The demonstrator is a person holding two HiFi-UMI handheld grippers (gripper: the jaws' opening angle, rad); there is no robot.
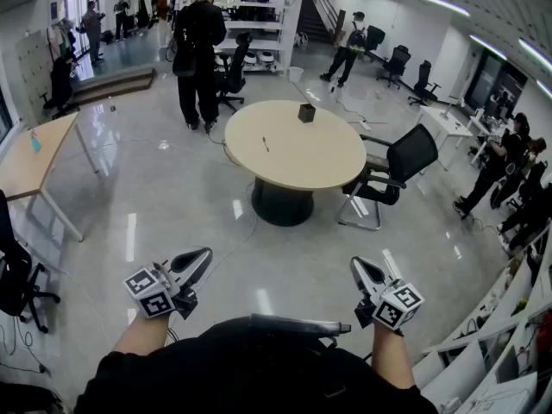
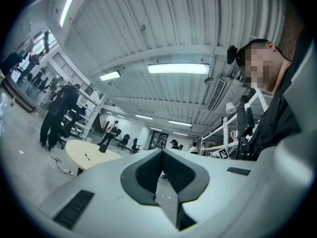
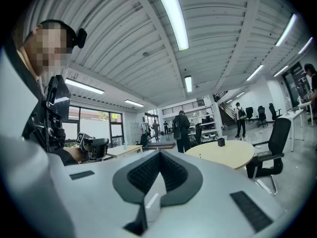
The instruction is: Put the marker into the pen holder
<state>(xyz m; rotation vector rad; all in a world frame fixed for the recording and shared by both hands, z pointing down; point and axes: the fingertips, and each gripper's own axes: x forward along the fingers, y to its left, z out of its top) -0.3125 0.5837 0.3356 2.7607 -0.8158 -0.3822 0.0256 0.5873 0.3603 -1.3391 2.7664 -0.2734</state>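
The left claw and right claw were closed, empty, well short of the round beige desk. On it lay the thin dark marker, the black square pen holder near its far edge; approaching before opening seemed best.

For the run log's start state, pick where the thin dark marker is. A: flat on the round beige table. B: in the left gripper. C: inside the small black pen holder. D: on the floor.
A: the thin dark marker lies flat on the round beige table, apart from the small black pen holder; the left gripper is shut and empty.
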